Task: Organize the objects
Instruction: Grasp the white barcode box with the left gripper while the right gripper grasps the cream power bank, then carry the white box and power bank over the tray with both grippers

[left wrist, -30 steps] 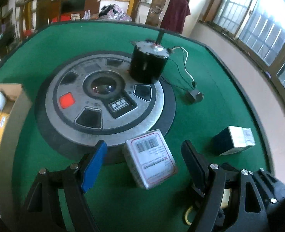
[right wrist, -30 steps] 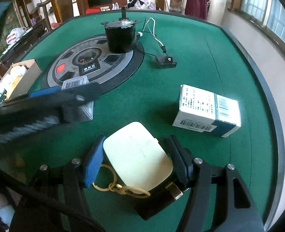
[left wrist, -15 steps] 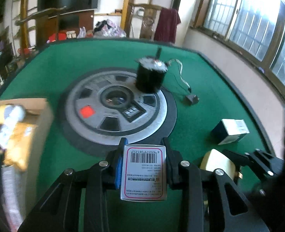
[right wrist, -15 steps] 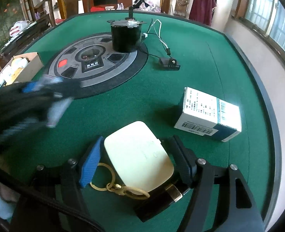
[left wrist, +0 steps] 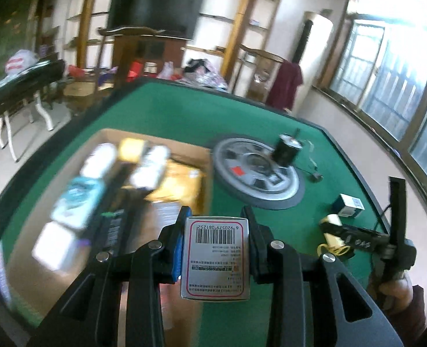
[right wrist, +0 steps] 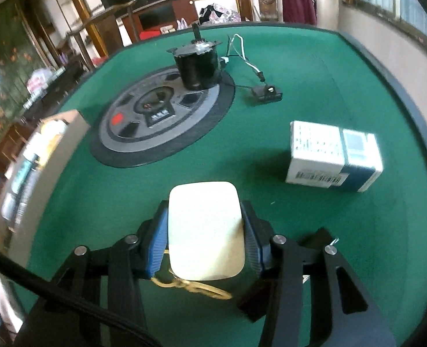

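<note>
My left gripper is shut on a small grey box with a barcode label and holds it high above the green table, beside the right wall of a cardboard box that holds several items. My right gripper is shut on a cream rounded case with yellow rubber bands under it, just above the felt. The right gripper and its case also show in the left wrist view. A white and blue carton lies on the table to the right.
A black motor with wires and a small plug stands on the round grey centre plate. The cardboard box sits at the table's left edge. Chairs and furniture stand beyond the table.
My left gripper closed on the barcode box, lifted it and swung left to the cardboard box. My right gripper closed on the cream case and raised it slightly.
</note>
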Demonstrator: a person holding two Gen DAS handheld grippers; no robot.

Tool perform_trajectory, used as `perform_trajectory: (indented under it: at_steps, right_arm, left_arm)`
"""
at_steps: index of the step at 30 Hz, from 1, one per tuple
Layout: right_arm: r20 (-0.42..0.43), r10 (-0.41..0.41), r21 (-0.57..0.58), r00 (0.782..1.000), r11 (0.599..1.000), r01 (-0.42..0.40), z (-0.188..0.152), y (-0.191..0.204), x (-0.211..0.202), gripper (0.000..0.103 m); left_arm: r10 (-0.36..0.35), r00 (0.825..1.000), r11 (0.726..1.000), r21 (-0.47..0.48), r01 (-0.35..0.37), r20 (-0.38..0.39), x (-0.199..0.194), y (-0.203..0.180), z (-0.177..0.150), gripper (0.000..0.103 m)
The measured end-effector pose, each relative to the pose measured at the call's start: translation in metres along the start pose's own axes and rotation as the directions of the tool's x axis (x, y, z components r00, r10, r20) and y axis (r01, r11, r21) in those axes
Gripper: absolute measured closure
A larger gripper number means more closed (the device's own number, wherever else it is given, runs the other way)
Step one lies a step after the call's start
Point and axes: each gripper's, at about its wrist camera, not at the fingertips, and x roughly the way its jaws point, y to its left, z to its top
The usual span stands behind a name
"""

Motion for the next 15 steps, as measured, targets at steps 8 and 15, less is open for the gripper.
perform_trajectory:
  at_steps: [8,15]
  right_arm:
    - [0.063,0.109,0.032,0.992,0.993,-0.111,-0.003,0.037,-0.029,0.058]
    - [0.092,0.218,-0.032,0.971,0.976,-0.216,0.01,0.1,-0.054,0.058]
  left_arm:
    - [0.035,0.999,0.994,-0.1,-0.035,-0.008,-0.011,0.054,-0.015,0.073]
    - [0.005,0.998,0.993,-0.115,-0.011,-0.056,0.0,0.067,-0.034,0.073]
